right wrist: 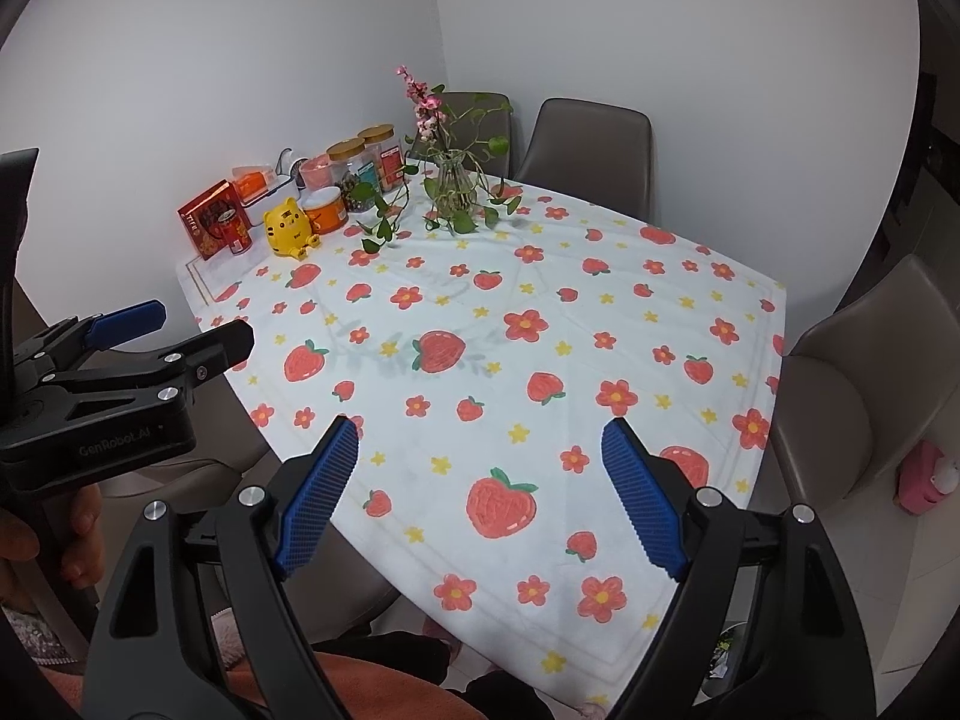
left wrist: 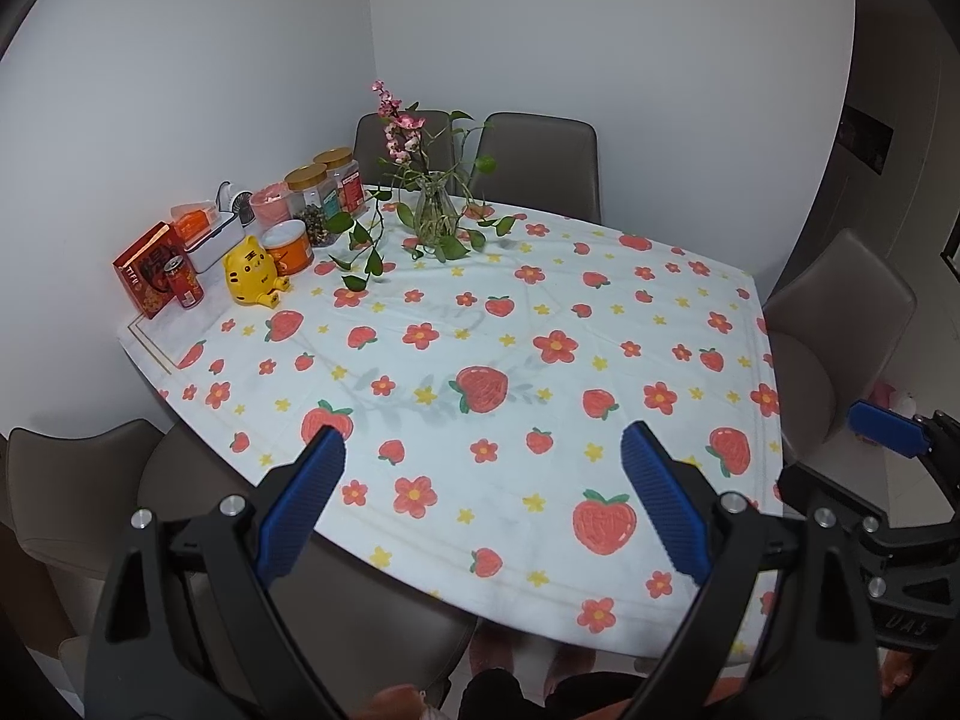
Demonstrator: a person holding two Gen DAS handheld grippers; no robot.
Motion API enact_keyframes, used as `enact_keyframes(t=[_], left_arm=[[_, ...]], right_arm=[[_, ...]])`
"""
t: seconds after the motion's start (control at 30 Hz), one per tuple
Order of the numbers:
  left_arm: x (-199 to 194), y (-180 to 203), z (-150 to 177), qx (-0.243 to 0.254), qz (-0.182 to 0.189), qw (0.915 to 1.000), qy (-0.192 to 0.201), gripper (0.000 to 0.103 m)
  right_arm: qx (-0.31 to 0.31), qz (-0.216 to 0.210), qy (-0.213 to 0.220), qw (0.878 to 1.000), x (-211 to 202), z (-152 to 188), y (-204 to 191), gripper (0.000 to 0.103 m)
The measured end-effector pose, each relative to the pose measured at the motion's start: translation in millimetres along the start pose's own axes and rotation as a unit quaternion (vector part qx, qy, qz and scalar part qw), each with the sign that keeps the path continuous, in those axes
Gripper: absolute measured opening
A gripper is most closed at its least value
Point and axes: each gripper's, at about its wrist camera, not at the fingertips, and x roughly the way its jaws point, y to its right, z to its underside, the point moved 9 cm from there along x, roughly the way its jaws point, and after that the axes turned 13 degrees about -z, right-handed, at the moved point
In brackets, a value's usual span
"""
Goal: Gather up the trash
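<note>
Tongs (left wrist: 483,450) (right wrist: 480,447) gape empty above strawberry tablecloth (left wrist: 540,312).

The near and middle stretch of the strawberry tablecloth (left wrist: 540,372) lies bare, open from the front edge. Obstacles crowd the far left corner: red box (left wrist: 147,276), can (left wrist: 183,282), yellow tiger figure (left wrist: 252,270), jars (left wrist: 309,195), with the glass vase (left wrist: 435,207) trailing vines beside them. Chairs (left wrist: 840,348) flank the right and far edges.

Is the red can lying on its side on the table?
No, the red can stands upright beside the yellow tiger toy, in front of the red box.
</note>
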Motion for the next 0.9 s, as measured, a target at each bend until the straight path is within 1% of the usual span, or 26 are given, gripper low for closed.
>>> enact_keyframes(t=[0.3,0.4,0.57,0.77,0.9], left_arm=[[-1.1,-0.1,1.1,-0.001,0.001,1.0000,0.001,0.093],[-2.7,0.0,0.7,-0.004,0.006,1.0000,0.003,0.093],[-0.7,-2.2,-5.5,-0.004,-0.003,1.0000,0.007,0.093],[0.6,-3.1,-5.9,-0.008,0.000,1.0000,0.004,0.093],[-2.1,-1.1,-4.8,-0.004,0.003,0.9999,0.012,0.093]], right_arm=[[-0.001,-0.002,0.000,1.000,-1.5,0.3,-0.4,0.081],[-0.003,-0.002,0.001,1.000,-2.1,0.0,-0.6,0.081],[-0.003,-0.001,0.001,1.000,-2.4,-1.6,-1.3,0.081],[-0.004,-0.002,0.001,1.000,-3.3,-0.7,-0.8,0.081],[-0.005,-0.003,0.001,1.000,-3.7,-0.5,-0.9,0.081]])
